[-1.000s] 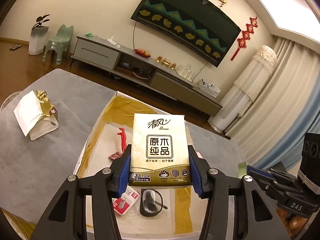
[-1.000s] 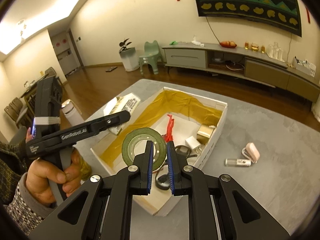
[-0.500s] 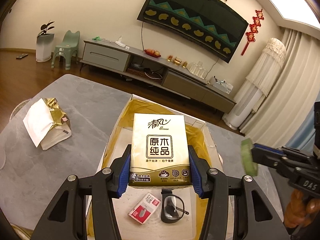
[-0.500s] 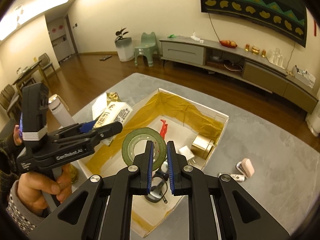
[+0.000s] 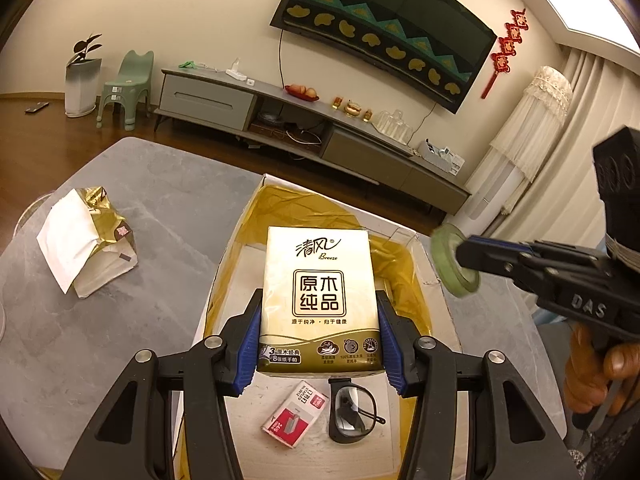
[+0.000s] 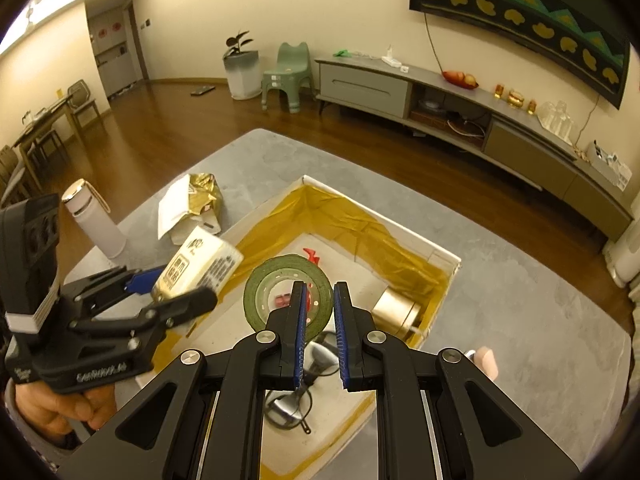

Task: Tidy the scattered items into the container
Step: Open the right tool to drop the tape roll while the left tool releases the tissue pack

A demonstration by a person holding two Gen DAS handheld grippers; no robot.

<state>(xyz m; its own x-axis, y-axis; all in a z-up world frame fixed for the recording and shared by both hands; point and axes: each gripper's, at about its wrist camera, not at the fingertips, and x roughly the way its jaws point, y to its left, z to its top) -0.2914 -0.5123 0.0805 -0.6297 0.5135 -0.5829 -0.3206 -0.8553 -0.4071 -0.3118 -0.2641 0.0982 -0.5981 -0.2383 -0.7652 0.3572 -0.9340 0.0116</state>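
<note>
My left gripper (image 5: 319, 336) is shut on a gold and white tissue pack (image 5: 318, 280), held upright above the white box with gold lining (image 5: 340, 204). My right gripper (image 6: 319, 312) is shut on the wall of a green tape roll (image 6: 250, 296), over the box (image 6: 380, 212) interior. In the left wrist view that tape roll (image 5: 454, 260) hangs just off the box's right rim. The right wrist view shows the left gripper (image 6: 180, 284) with the tissue pack (image 6: 200, 264) over the box's left edge. Glasses (image 5: 352, 408), a red staple box (image 5: 296, 412) and a gold box (image 6: 396, 312) lie inside.
A crumpled gold and white bag (image 5: 88, 240) lies on the grey table left of the box. A white bottle (image 6: 94, 220) stands at the table's left edge. A pink item (image 6: 486, 362) lies right of the box. A hand holds each gripper.
The right gripper has carried the tape roll in over the box. The left gripper with the tissue pack has shifted along the box, so the glasses and staple box show more fully. Both grips hold.
</note>
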